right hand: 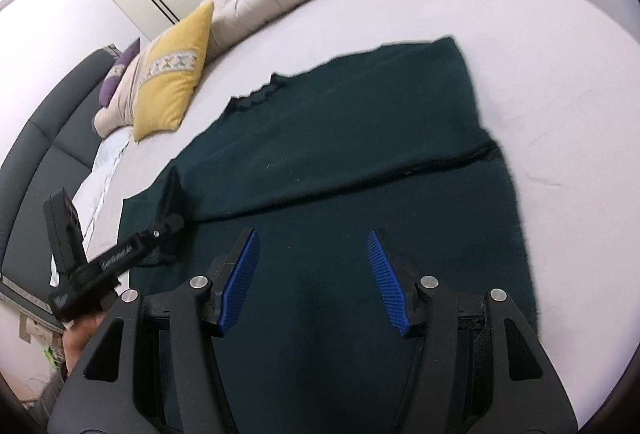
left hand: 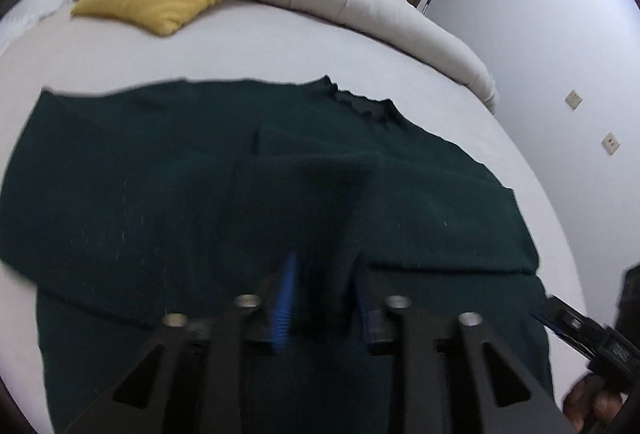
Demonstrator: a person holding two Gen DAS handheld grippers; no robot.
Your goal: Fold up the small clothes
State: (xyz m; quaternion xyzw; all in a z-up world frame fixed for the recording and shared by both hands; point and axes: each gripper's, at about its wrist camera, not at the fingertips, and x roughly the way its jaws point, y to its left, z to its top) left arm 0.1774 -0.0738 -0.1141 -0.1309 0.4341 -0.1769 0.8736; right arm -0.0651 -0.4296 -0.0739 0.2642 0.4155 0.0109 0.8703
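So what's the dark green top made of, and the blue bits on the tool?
The dark green top looks like soft knitted fabric, maybe wool: matte, fuzzy, with specks of lint and a frilly collar. The blue pads on the right tool look like ridged rubber or plastic; which one isn't clear.

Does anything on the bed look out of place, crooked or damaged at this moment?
Nothing looks damaged or spilled. The dark green garment lies flat on the bed, partly folded, one fold line crossing it. The left gripper pinches a raised bunch of its fabric.
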